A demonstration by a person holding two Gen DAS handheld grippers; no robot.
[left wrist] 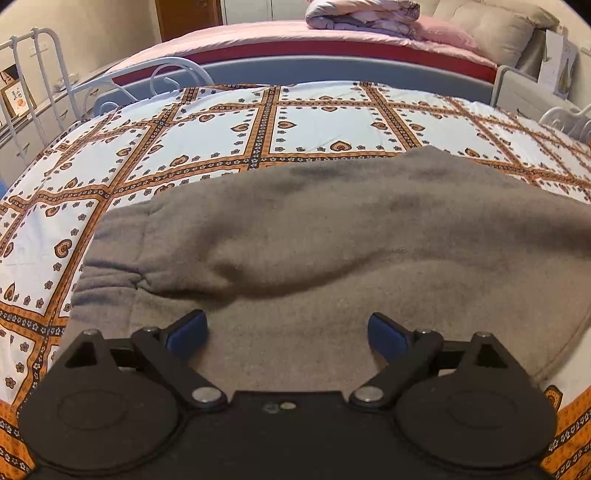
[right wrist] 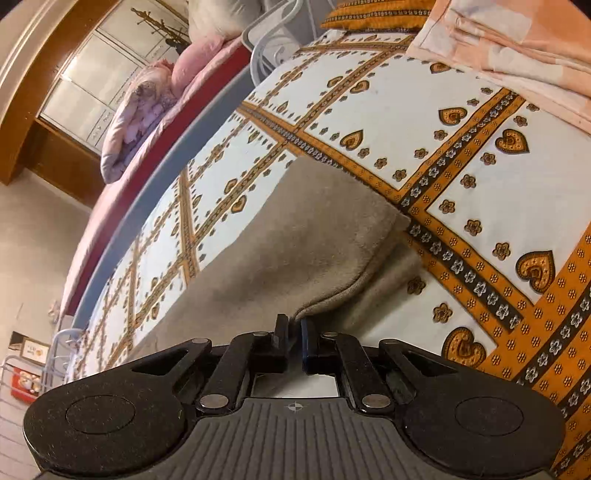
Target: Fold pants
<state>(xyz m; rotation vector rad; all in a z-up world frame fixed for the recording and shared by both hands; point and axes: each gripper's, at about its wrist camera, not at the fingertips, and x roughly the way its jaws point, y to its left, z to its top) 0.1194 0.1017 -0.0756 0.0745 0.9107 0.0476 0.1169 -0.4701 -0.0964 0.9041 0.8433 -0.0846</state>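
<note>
Grey fleece pants (left wrist: 332, 236) lie across a bed covered with a white and orange heart-patterned sheet (left wrist: 184, 136). Their gathered waistband or cuff lies at the left (left wrist: 110, 280). My left gripper (left wrist: 286, 332) is open with blue pads, hovering just over the near part of the pants, holding nothing. In the right wrist view the pants (right wrist: 295, 236) look beige-grey, with one layer folded over another. My right gripper (right wrist: 294, 328) is shut on the edge of the upper layer and lifts it slightly off the sheet (right wrist: 461, 147).
A white metal bed frame (left wrist: 33, 74) rises at the left and at the right (left wrist: 565, 118). A second bed with pink bedding (left wrist: 295, 33) and a folded quilt (left wrist: 362, 14) stands behind. A peach cloth (right wrist: 517, 48) lies at the sheet's far end.
</note>
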